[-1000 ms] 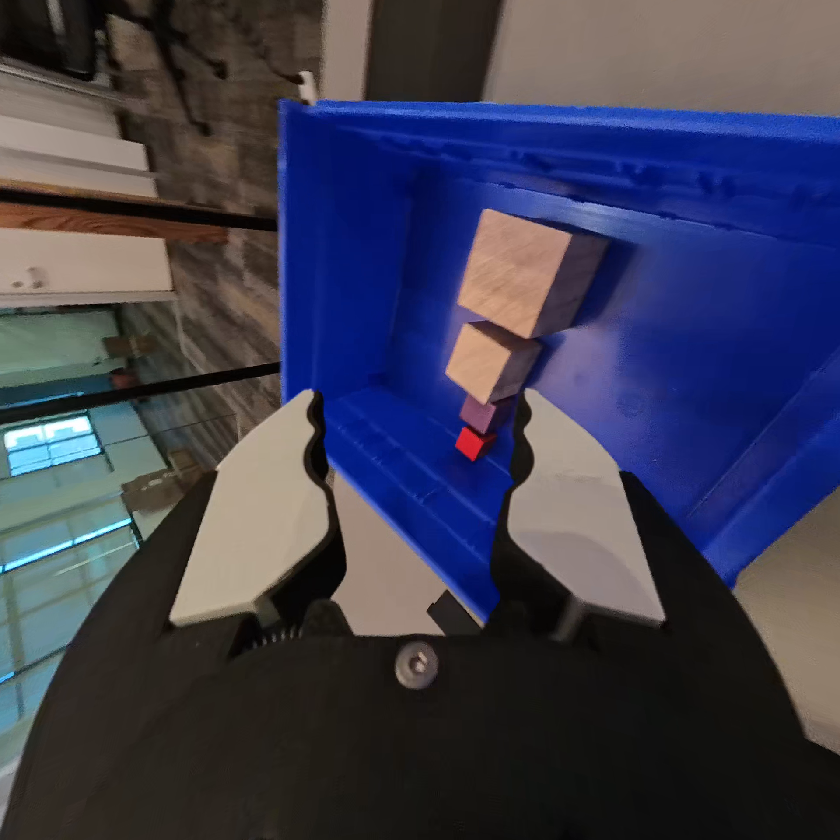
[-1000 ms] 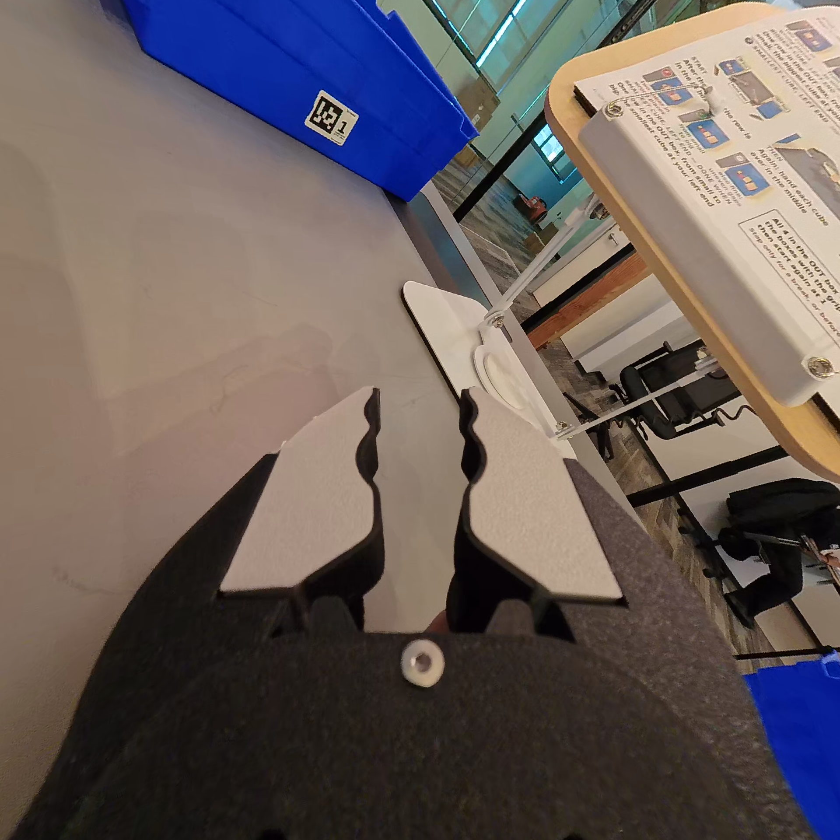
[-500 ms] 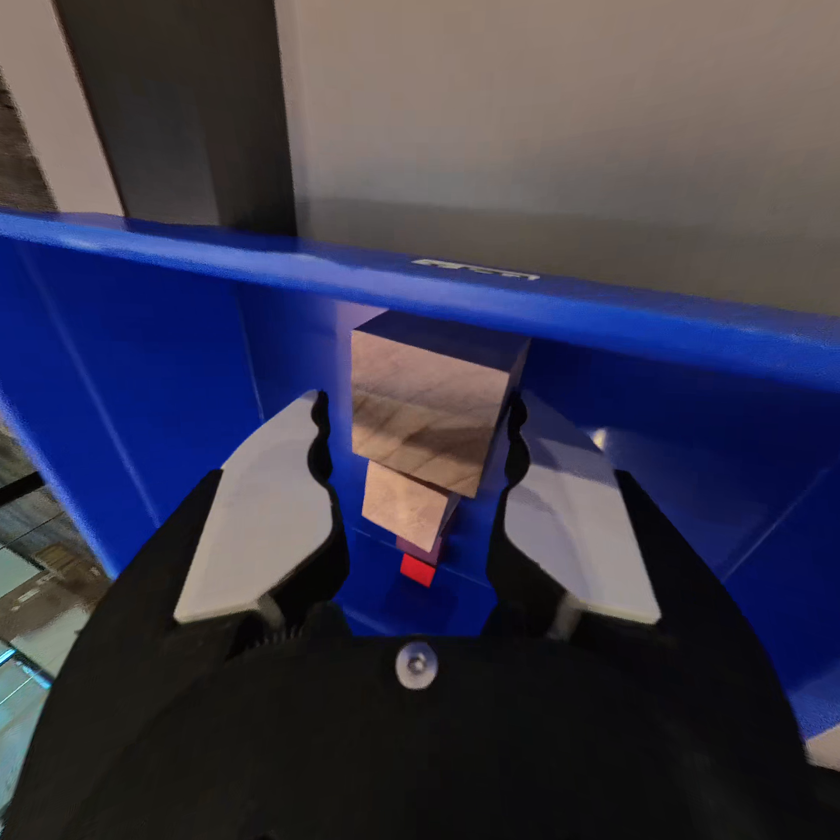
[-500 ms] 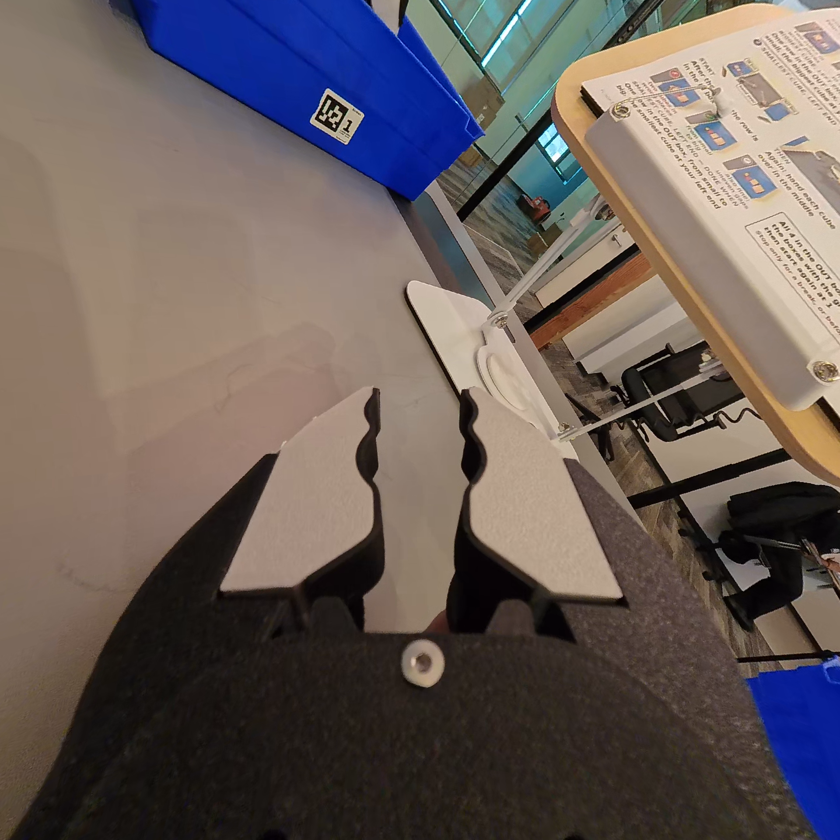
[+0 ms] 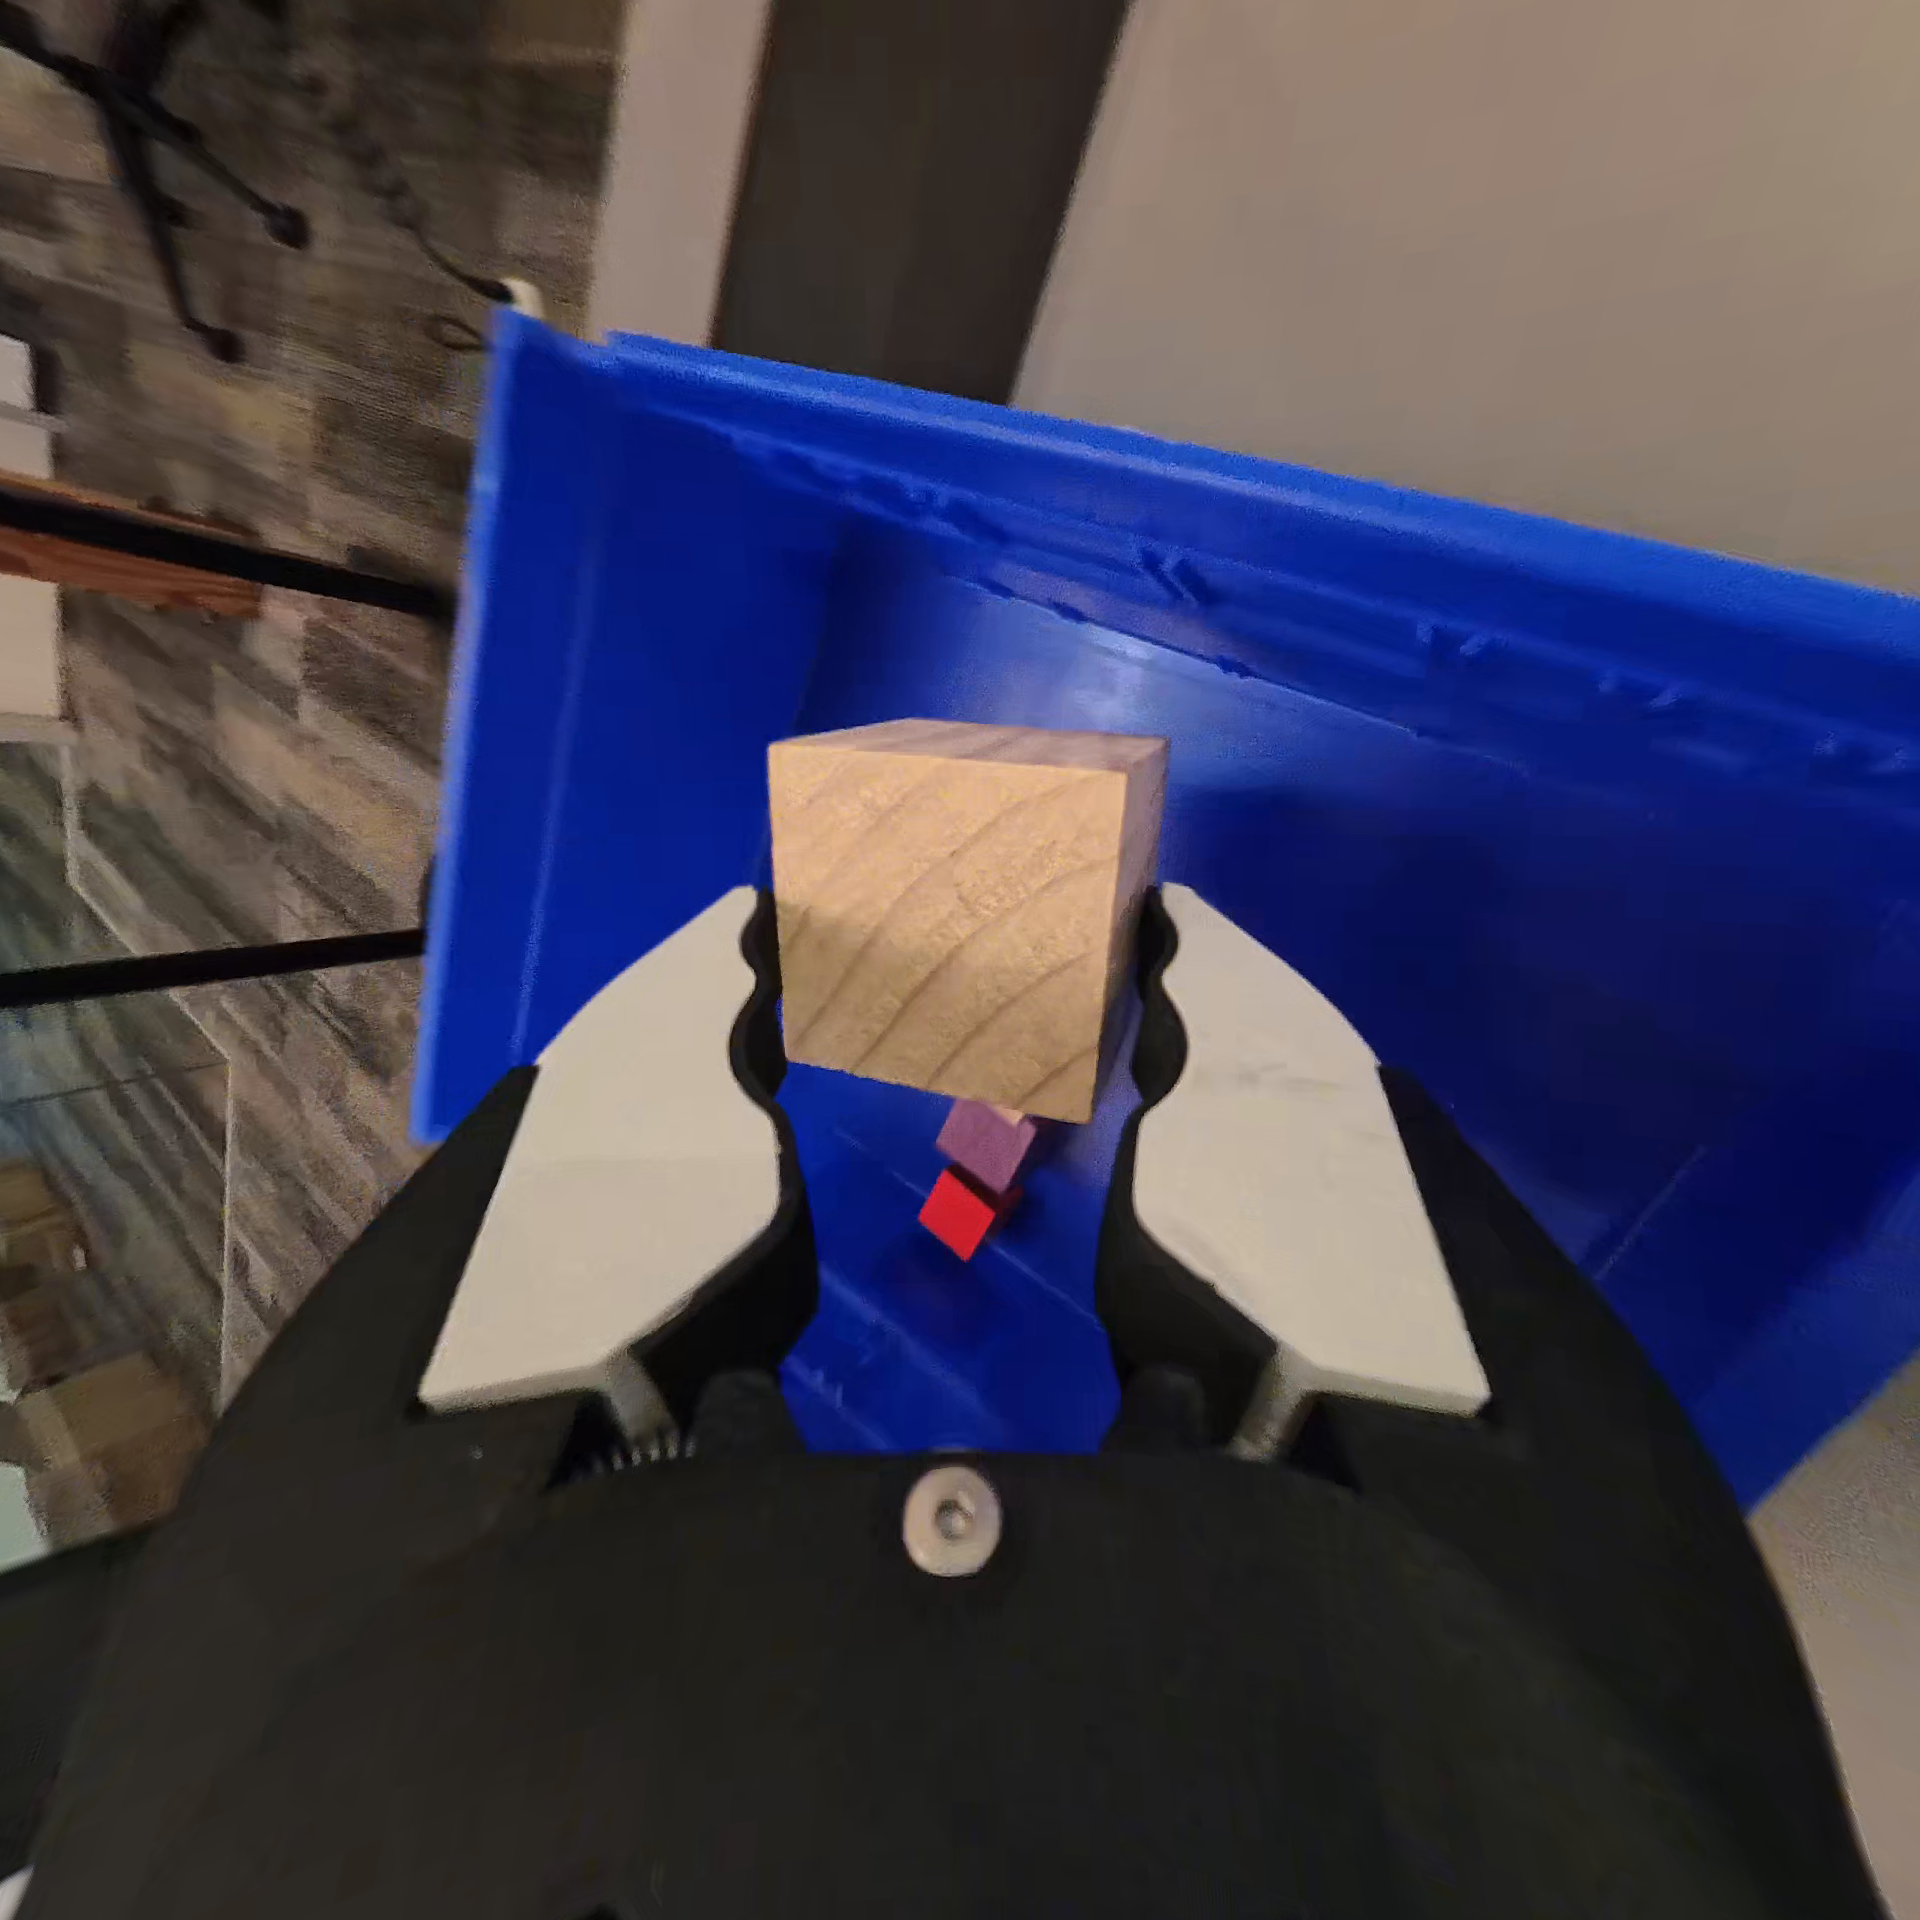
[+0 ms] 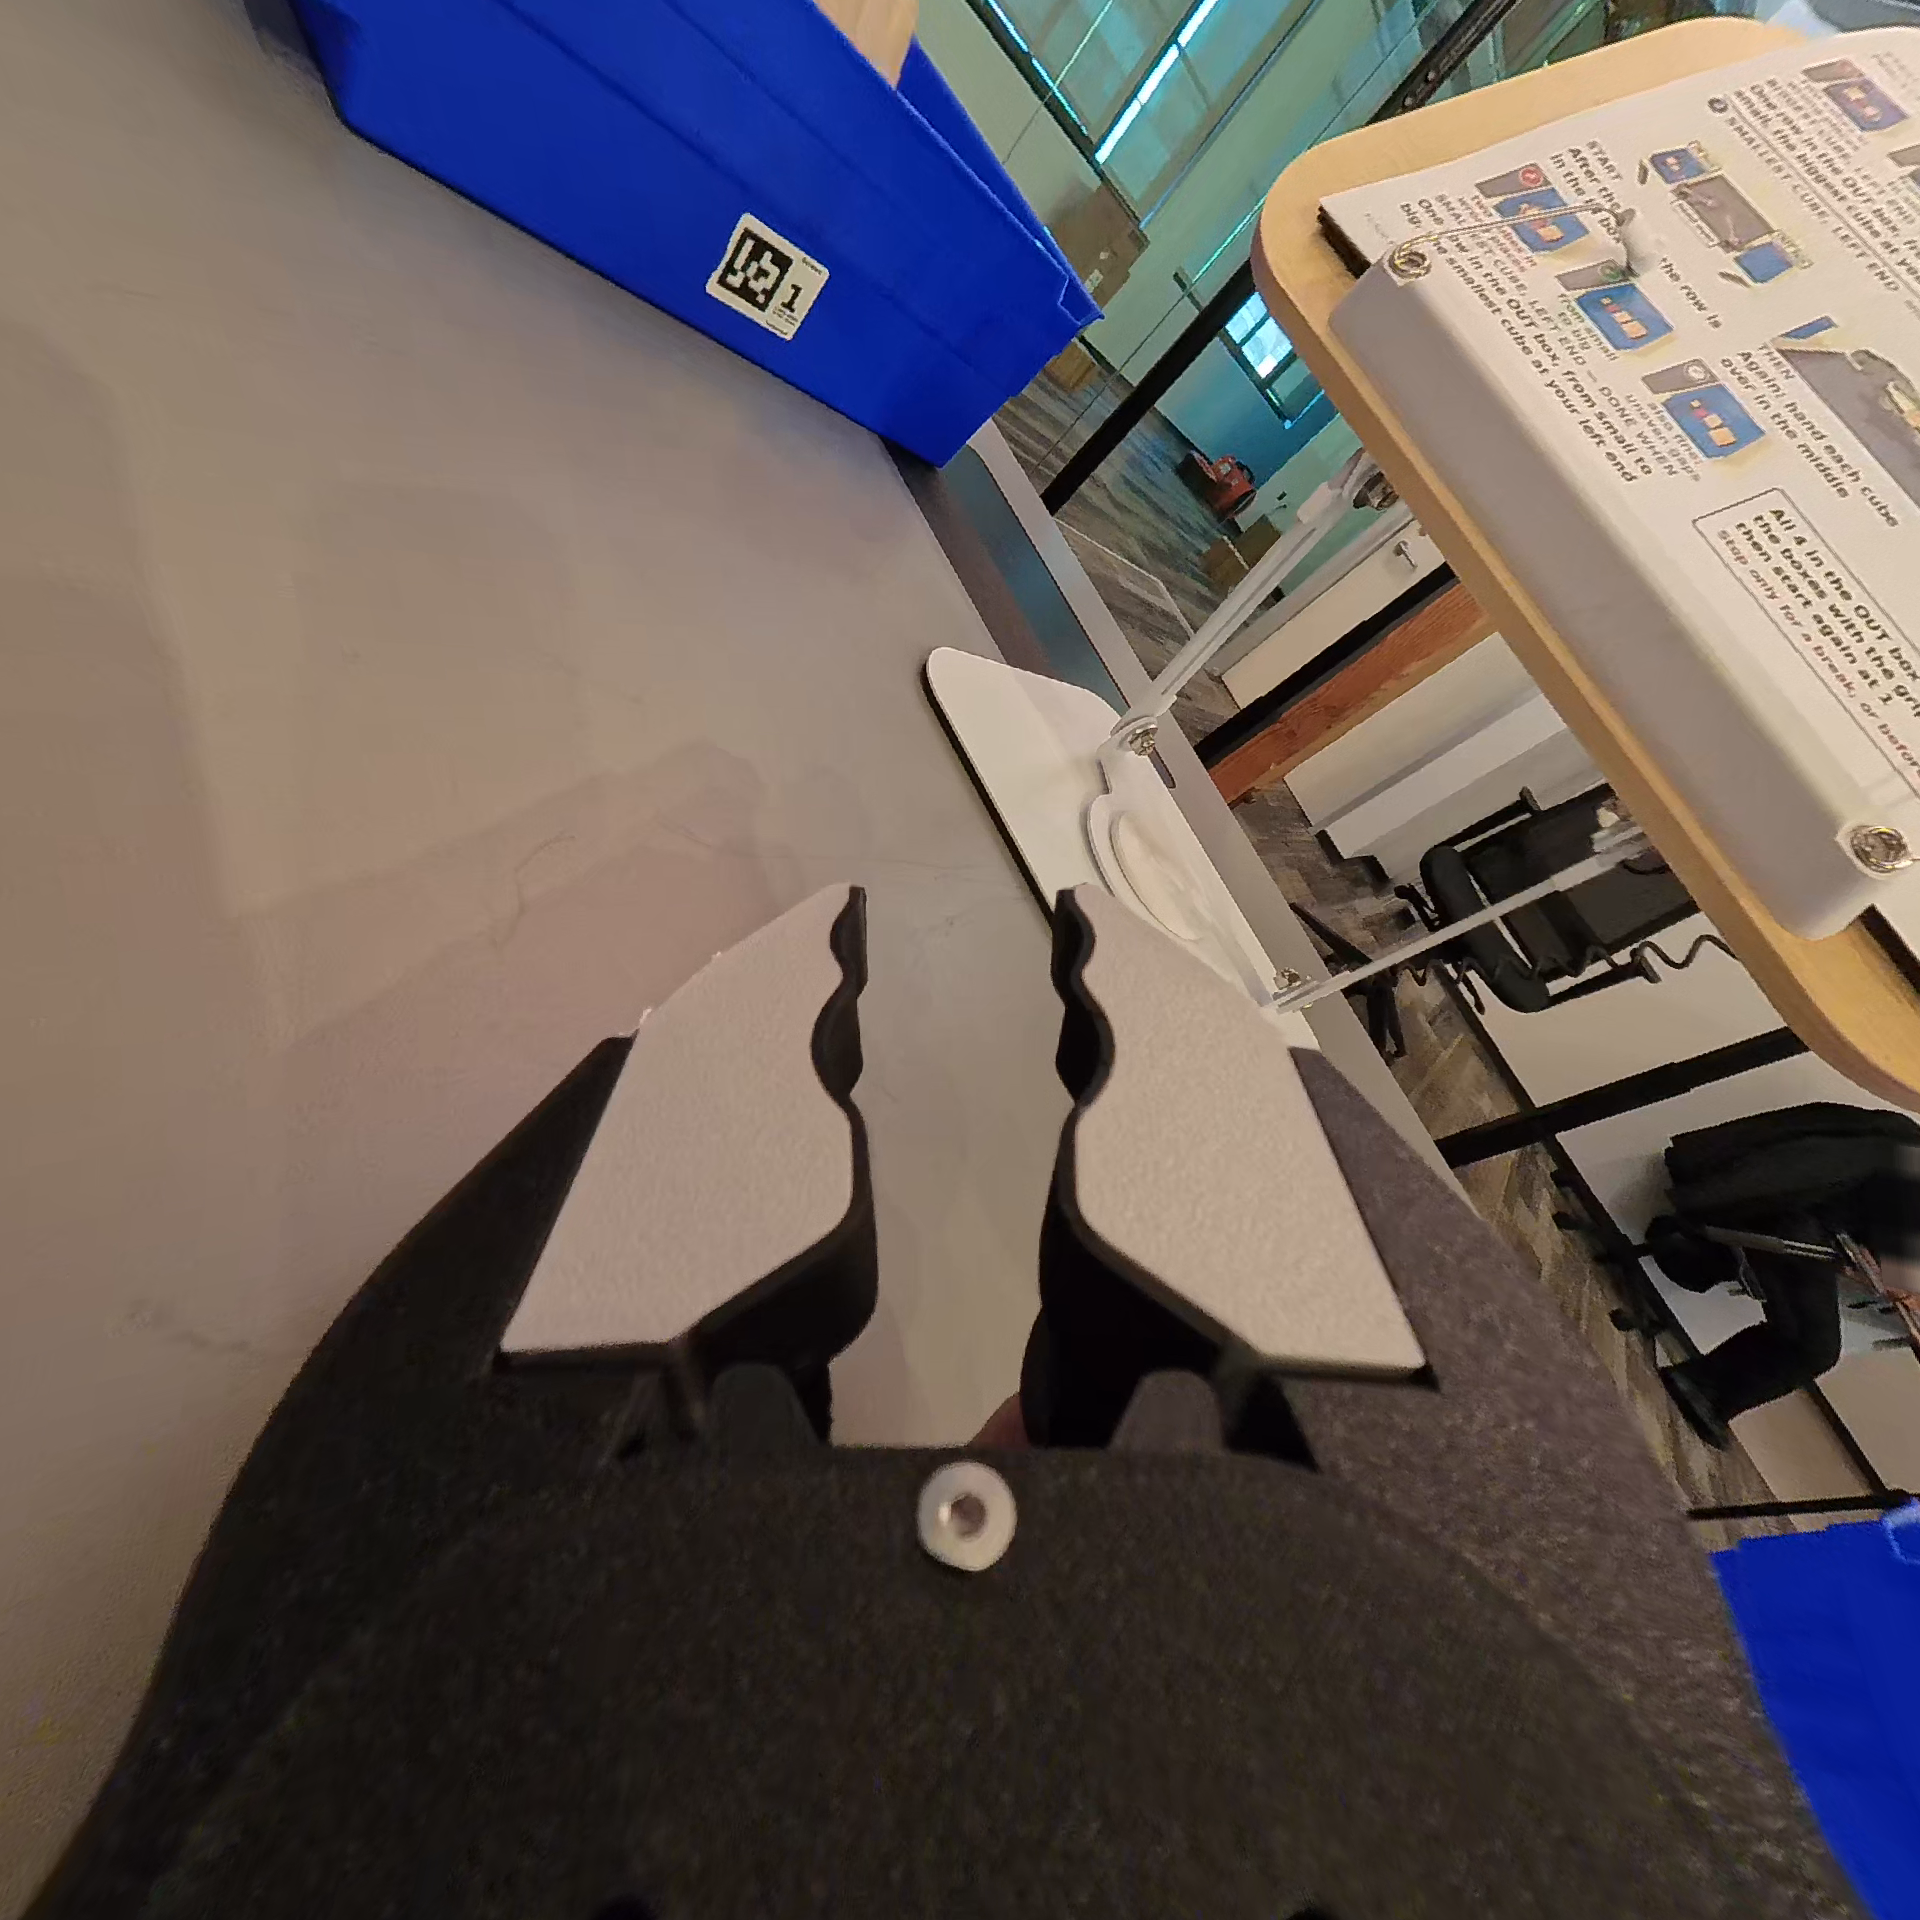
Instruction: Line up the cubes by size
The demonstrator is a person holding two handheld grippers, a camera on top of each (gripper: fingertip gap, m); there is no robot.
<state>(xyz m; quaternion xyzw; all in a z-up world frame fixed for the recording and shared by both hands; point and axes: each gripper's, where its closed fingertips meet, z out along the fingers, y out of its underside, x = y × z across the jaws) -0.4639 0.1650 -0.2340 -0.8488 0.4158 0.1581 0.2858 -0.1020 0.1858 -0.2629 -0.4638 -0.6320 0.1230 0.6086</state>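
Note:
In the left wrist view my left gripper (image 5: 956, 940) is shut on the large wooden cube (image 5: 951, 904). Both pads press on its sides, and it hangs above the floor of the blue bin (image 5: 1455, 935). Below it, a small purple cube (image 5: 987, 1148) and a smaller red cube (image 5: 961, 1210) lie in a row on the bin floor. The medium wooden cube is hidden behind the held cube. In the right wrist view my right gripper (image 6: 956, 935) is open and empty above the grey table (image 6: 416, 623).
The blue bin (image 6: 675, 156) with a square marker tag stands at the table's far end. A white stand base (image 6: 1029, 748) carries a wooden board with an instruction sheet (image 6: 1662, 416). A corner of another blue bin (image 6: 1829, 1683) shows at the lower right. Across from one pair of fingers to the other is roughly 35 cm.
My left gripper reached into the bin around the large wooden cube, closed on it and lifted it off the row. My right gripper has barely moved and stayed open.

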